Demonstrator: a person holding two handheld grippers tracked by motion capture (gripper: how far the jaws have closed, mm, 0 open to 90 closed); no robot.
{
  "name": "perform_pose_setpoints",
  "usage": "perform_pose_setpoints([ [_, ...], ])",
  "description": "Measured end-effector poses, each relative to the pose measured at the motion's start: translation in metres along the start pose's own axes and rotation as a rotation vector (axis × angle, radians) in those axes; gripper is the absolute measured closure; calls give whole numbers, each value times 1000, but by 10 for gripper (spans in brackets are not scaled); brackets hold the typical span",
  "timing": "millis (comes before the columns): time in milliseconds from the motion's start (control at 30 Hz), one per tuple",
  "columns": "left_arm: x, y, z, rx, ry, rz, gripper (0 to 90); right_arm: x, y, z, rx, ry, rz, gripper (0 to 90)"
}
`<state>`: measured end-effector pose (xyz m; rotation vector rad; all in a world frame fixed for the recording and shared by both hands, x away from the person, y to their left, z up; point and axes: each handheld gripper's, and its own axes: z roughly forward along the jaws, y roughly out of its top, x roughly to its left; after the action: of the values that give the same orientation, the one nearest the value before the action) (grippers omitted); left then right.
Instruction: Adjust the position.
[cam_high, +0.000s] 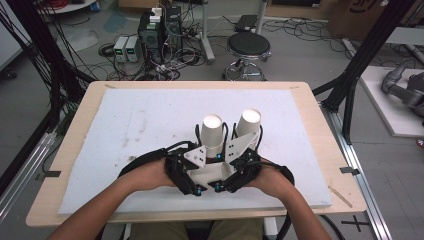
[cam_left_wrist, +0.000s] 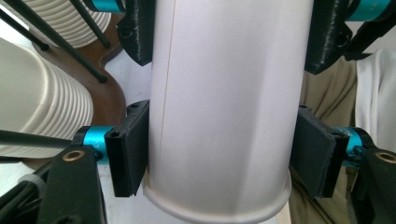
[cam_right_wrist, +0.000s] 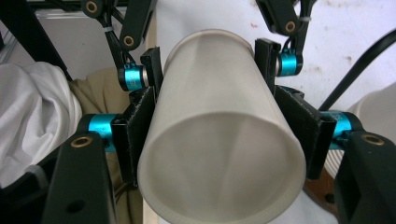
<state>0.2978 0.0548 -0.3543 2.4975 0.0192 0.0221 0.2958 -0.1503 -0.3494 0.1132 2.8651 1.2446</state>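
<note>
The fingers (cam_left_wrist: 128, 154) of the left gripper (cam_high: 214, 148) are pressed against both sides of a white paper cup (cam_high: 213, 132), pinching it just above its rolled rim. In the left gripper view that rim is at the bottom, nearest the camera, and the cup's side runs up between the black pads, with a faint seam down its left part.

The right gripper (cam_high: 246, 139) has its own fingers (cam_right_wrist: 140, 126) clamped on a second paper cup (cam_high: 248, 125), one pad on each flank. In the right gripper view the cup's round end faces the camera.

From above, the two cups are close side by side over the middle of the white foam mat (cam_high: 125, 125), the left one nearly upright and the right one leaning to the right. Both are held clear of the mat, just ahead of the person's hands, which are close together near the front edge of the wooden table (cam_high: 80, 107).

Tall stacks of ribbed paper cups (cam_left_wrist: 42, 107) on a dark brown stand appear at the left of the left gripper view.
</note>
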Motion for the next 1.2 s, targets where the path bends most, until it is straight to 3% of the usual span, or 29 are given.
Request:
perform_pose_setpoints([
  [167,-1,-8,2,-74,-6,-8,275,0,-3,0,-3,7,0,347],
  [267,0,-16,2,-125,5,-7,176,0,-5,-3,-9,11,10,348],
  [600,-4,-53,4,-356,-16,-96,174,2,-24,-14,-69,19,51,348],
  [767,-6,-67,5,-481,5,-161,174,3,-33,-15,-119,13,70,348],
  [800,-6,-71,5,-520,6,-182,173,4,-37,-17,-153,8,76,348],
  [867,-7,-76,5,-563,12,-193,171,4,-38,-18,-167,8,75,348],
  [1000,-9,-83,6,-634,17,-222,168,6,-42,-20,-218,5,89,348],
  [1200,-15,-81,7,-679,-7,-205,169,6,-46,-22,-278,2,100,348],
])
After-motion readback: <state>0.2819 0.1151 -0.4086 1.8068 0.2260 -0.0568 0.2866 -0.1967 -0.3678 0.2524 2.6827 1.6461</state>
